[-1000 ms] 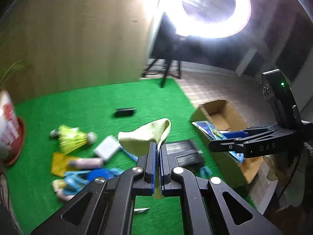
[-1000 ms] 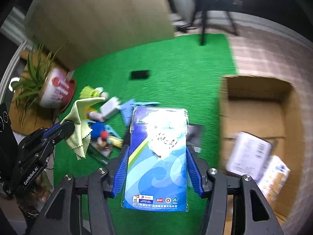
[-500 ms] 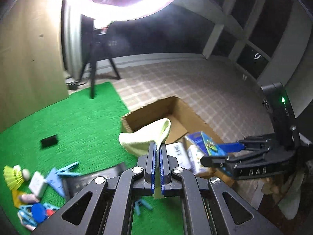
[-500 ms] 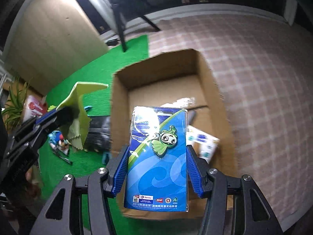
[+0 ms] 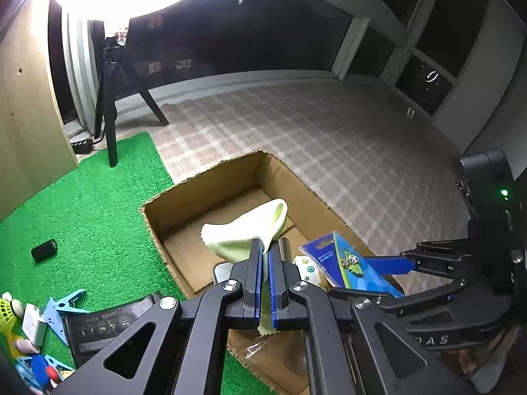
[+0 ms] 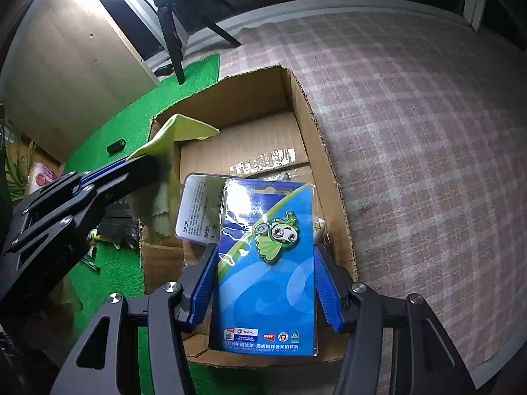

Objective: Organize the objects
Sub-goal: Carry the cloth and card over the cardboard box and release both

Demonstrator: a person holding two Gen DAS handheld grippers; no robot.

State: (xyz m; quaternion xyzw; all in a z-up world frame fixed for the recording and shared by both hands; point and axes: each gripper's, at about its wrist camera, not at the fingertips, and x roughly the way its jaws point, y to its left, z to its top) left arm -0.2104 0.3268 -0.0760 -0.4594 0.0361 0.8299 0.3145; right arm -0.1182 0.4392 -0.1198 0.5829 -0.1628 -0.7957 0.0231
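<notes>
The left tool [image 5: 266, 279] is clenching a pale yellow-green cloth [image 5: 245, 233] between its pads; the cloth is standing up ahead of the fingertips and hanging over the open cardboard box [image 5: 210, 191]. The right tool [image 6: 265, 283] is gripping a blue badge card [image 6: 268, 263] by its two long edges, with the card lying flat between the fingers and projecting forward over the box's near half.

Both items are sitting above the box opening, so the step in hand appears to be the drop. Under the right tool, a white packet [image 6: 197, 210] and other packaged items are already lying on the box floor.

To release cleanly, keep each tool inside the box walls and lower it before opening. The cloth is limp and could be catching on the near wall, so open the left tool over the bare floor ahead of it. The card is stiff and sleeved in film; open the right tool fully so that neither edge hangs on a pad.
</notes>
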